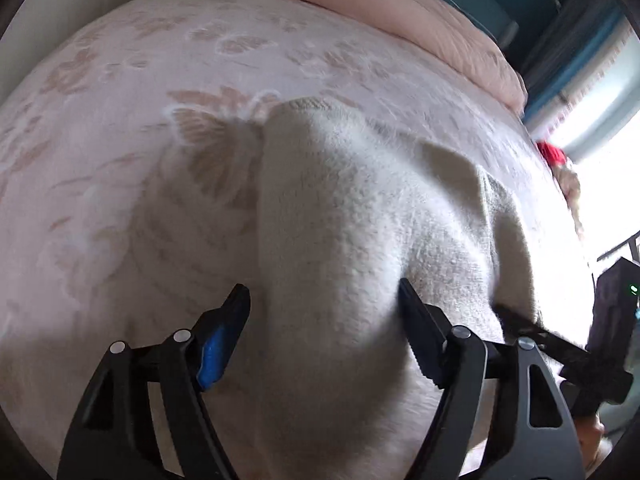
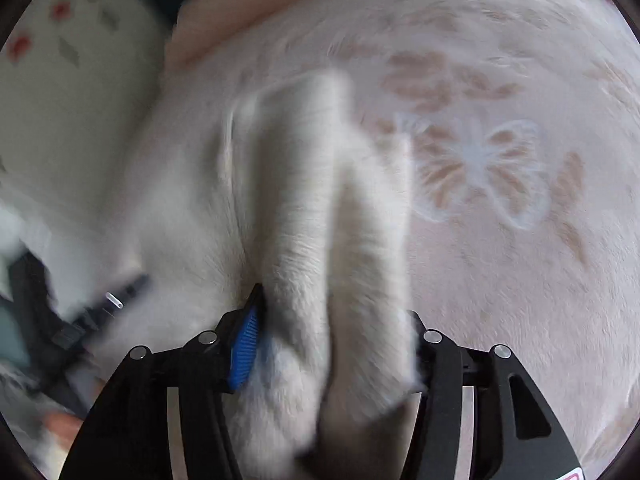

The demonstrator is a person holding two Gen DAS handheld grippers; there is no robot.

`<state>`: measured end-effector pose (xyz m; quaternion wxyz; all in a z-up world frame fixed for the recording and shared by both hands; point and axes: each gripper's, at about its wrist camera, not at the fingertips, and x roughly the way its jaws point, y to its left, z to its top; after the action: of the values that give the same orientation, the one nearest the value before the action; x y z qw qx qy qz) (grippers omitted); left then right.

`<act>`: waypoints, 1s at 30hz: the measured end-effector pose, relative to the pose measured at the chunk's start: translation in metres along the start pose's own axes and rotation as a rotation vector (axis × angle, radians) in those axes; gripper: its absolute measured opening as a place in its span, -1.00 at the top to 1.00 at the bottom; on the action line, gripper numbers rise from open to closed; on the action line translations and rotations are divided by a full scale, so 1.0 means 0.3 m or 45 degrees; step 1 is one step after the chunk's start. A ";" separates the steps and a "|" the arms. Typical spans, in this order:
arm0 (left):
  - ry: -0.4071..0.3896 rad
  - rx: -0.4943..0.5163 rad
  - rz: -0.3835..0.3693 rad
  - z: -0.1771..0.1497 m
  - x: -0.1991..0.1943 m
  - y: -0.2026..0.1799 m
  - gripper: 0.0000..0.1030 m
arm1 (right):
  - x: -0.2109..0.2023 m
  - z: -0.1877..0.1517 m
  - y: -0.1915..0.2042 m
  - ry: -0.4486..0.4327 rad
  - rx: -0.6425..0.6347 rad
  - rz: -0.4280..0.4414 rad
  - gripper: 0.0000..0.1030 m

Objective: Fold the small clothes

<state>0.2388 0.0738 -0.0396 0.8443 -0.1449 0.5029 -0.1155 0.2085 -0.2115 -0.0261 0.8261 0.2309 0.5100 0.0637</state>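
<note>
A pink bedspread [image 1: 120,160] with butterfly patterns lies under everything. On it the white garment [image 1: 340,220] rises in a bunched fold between my grippers. My left gripper [image 1: 324,300] stands spread, fabric bulging between its fingers. My right gripper [image 2: 336,316] clamps a thick fold of it, blurred.

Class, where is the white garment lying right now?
The white garment lies on the pink butterfly bedspread, between the fingers of the left claw in its view. In the right view its bunched folds run between the right claw fingers.
</note>
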 end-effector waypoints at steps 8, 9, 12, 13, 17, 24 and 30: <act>-0.117 0.232 0.141 -0.108 -0.225 -0.155 -0.38 | -0.179 -0.104 0.168 -0.105 -0.359 -0.140 0.94; -0.049 0.241 0.188 -0.146 -0.162 -0.157 -0.37 | -0.116 -0.125 0.133 -0.042 -0.381 -0.188 0.95; 0.067 0.183 0.206 -0.207 -0.026 -0.104 -0.41 | 0.004 -0.188 0.061 0.007 -0.360 -0.188 1.00; 0.055 0.092 0.166 -0.206 -0.043 -0.075 -0.43 | -0.023 -0.172 0.067 0.013 -0.326 -0.182 1.00; 0.011 0.105 0.213 -0.171 -0.138 -0.092 -0.42 | -0.193 -0.137 0.141 -0.110 -0.379 -0.145 1.00; 0.023 0.144 0.296 -0.204 -0.135 -0.118 -0.54 | -0.077 -0.170 0.109 0.000 -0.361 -0.218 0.99; -0.066 0.276 0.374 -0.260 -0.306 -0.227 -0.82 | -0.317 -0.248 0.188 -0.194 -0.406 -0.246 0.19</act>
<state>0.1235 0.0317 0.0246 0.8755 0.0190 0.4812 -0.0405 0.1061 -0.1705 0.0488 0.8908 0.0511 0.4492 0.0464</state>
